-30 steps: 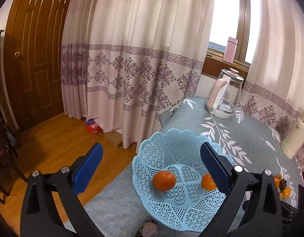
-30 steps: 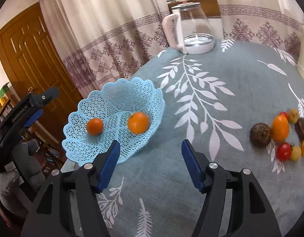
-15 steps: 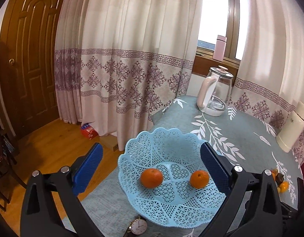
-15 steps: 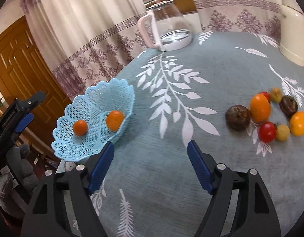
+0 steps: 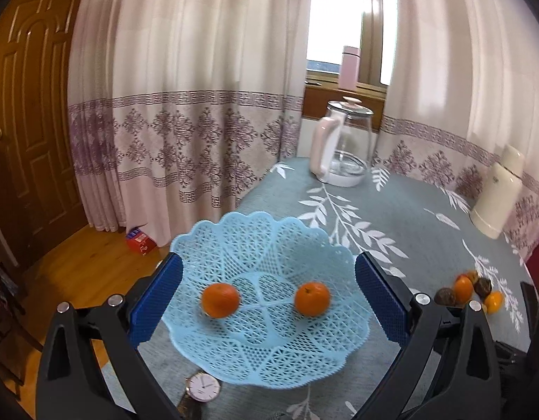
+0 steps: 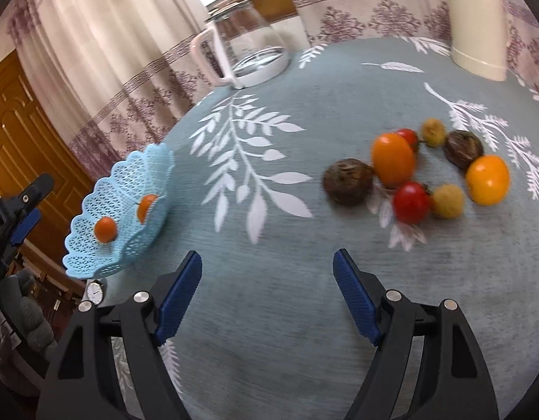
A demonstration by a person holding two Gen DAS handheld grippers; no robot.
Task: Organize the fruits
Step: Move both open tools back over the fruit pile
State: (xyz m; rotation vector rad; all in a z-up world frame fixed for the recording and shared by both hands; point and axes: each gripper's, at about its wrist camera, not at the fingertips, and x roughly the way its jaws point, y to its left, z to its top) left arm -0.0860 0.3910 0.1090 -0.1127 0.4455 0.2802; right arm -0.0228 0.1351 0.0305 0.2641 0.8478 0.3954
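Blue lattice plastic forms the basket, which sits at the tabletop's left edge holding two oranges. The remaining fruit cluster lies well apart toward the right edge: two orange fruits, two tomatoes, two dark brown rounds and what look like two yellowish ones, blurred. Both the left gripper and right gripper hang spread wide and empty. The tomatoes likely bruise easily; a gentle squeeze across the middle suits them.
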